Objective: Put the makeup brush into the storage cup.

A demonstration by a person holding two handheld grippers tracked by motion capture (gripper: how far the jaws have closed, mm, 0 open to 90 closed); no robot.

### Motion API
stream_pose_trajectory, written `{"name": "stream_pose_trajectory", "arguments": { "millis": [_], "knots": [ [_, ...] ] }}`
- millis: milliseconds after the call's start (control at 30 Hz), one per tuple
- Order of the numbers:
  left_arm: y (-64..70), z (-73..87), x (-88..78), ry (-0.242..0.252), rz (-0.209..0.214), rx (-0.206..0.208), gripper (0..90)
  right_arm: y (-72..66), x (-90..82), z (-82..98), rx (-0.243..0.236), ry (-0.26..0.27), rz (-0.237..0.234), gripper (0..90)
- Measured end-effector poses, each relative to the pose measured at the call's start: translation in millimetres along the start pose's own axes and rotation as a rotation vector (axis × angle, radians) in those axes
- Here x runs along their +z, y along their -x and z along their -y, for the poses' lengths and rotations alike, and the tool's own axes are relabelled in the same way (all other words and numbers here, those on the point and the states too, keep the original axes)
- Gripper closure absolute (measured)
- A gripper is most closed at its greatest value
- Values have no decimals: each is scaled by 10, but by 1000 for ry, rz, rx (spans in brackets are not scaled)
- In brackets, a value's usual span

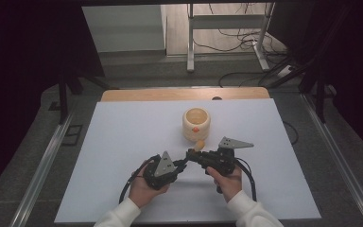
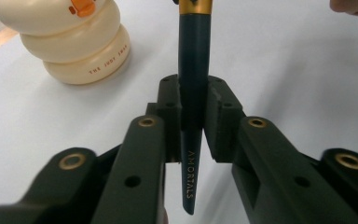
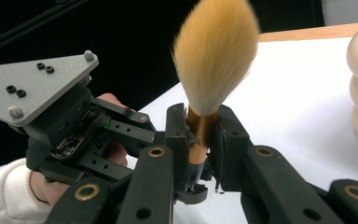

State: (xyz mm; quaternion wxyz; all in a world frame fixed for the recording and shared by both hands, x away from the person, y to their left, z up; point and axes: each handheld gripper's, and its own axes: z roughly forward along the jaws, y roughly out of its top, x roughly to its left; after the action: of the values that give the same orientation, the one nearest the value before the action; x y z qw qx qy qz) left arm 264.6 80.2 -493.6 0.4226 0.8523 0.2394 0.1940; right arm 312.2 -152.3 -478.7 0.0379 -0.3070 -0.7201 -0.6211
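Brush held between both claws, just short of the cup

The left claw [image 2: 192, 126] is clamped on the dark handle of the makeup brush [image 3: 214, 65]; the right claw [image 3: 200, 140] is clamped on its gold collar just below the bristles. The duck-faced cup [image 1: 196, 123] stands on the bench [image 1: 123, 142] just beyond the right claw. With both claws gripping, an uneven pull could twist the brush or knock the cup.

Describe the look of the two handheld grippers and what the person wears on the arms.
Both the left gripper and the right gripper are black, each with two blocky jaws set with brass-coloured rivets. Each carries a grey three-cornered plate studded with small screws, and a black cable loops away from each. The sleeves are white with ribbed cuffs.
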Motion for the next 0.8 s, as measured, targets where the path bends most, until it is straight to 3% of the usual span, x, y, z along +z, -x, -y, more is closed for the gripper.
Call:
{"name": "stream_pose_trajectory", "arguments": {
  "millis": [33,100,200,367,467,667,800],
  "knots": [
    [-1,1,1,-3,4,0,731,1,-7,-4,-2,4,1,788],
    [15,7,-6,4,-25,6,593,-7,-36,-25,-11,12,10,788],
    [20,8,-33,12,-34,-9,400,-1,-71,-44,-24,14,20,788],
    [-9,27,-110,-1,-21,-59,271,10,-113,-60,-31,15,31,789],
    [-41,61,-191,-5,-14,-91,256,9,-129,-65,-34,13,32,788],
    [-148,191,-367,-3,-45,-141,249,22,-186,-88,-47,15,41,789],
    [-181,235,-420,-8,-59,-149,245,27,-216,-102,-55,14,45,789]
  ]
}}
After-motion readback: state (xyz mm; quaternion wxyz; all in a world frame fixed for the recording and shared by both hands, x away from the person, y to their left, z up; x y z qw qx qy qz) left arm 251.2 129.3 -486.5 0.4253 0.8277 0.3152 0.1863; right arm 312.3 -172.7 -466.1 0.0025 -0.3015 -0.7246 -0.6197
